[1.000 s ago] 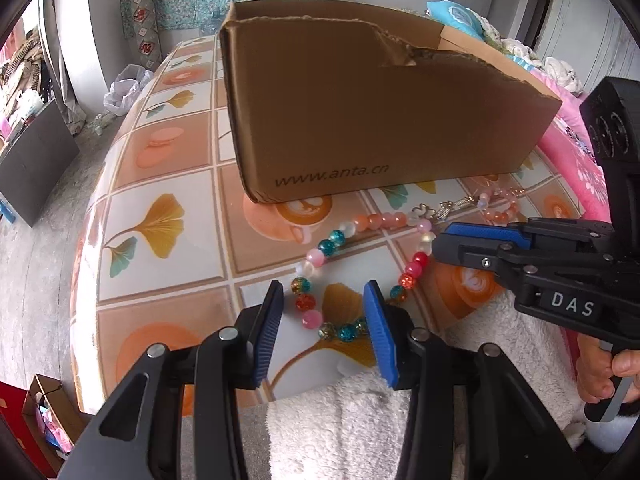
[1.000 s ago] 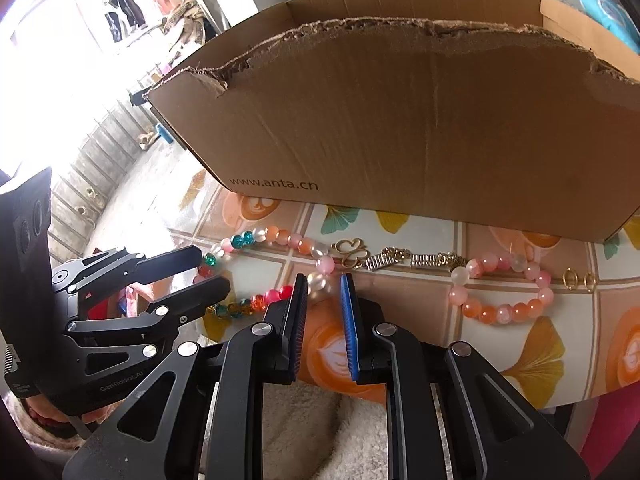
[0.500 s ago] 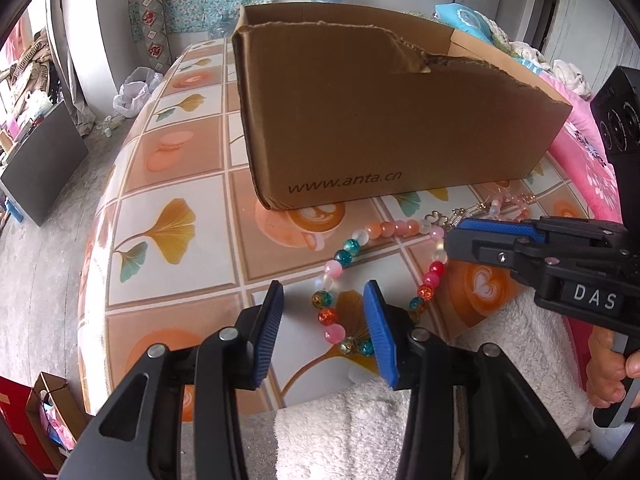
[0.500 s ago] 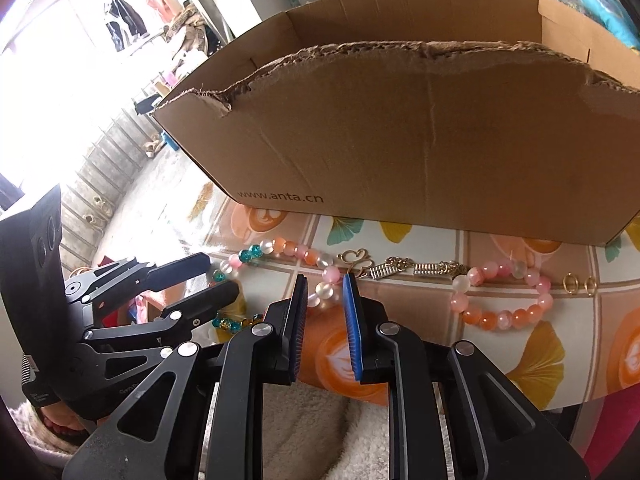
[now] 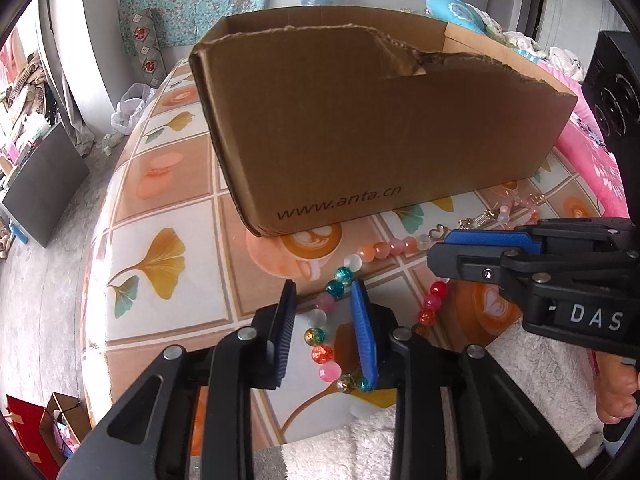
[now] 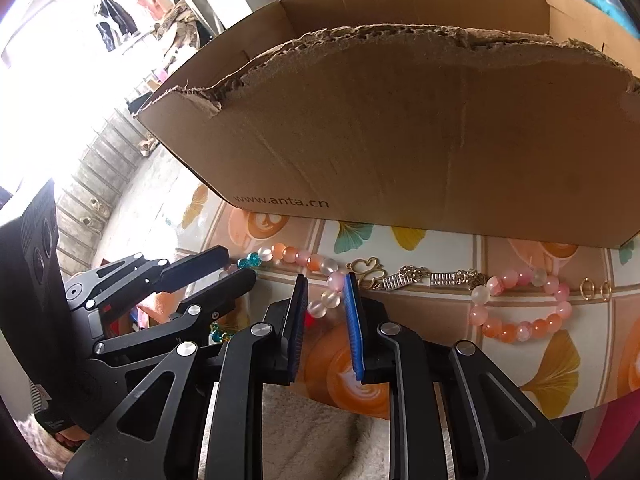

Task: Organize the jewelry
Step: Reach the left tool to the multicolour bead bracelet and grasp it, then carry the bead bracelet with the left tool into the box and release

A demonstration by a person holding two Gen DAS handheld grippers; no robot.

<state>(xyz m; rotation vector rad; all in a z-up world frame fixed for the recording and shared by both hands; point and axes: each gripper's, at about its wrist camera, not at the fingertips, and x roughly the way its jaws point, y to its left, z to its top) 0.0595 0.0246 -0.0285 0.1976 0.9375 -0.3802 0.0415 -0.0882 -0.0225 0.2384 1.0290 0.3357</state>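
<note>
Glossy glass-like beads (image 5: 320,354) lie on the shiny printed surface (image 5: 168,216); the box (image 5: 360,128) is matt corrugated cardboard with a rough torn rim.

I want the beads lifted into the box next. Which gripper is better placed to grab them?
Probably left gripper: its jaws straddle the beads and have just been closing; the right gripper has been opening.

Cardboard box (image 6: 400,120) interior hidden; right end cut off
</note>
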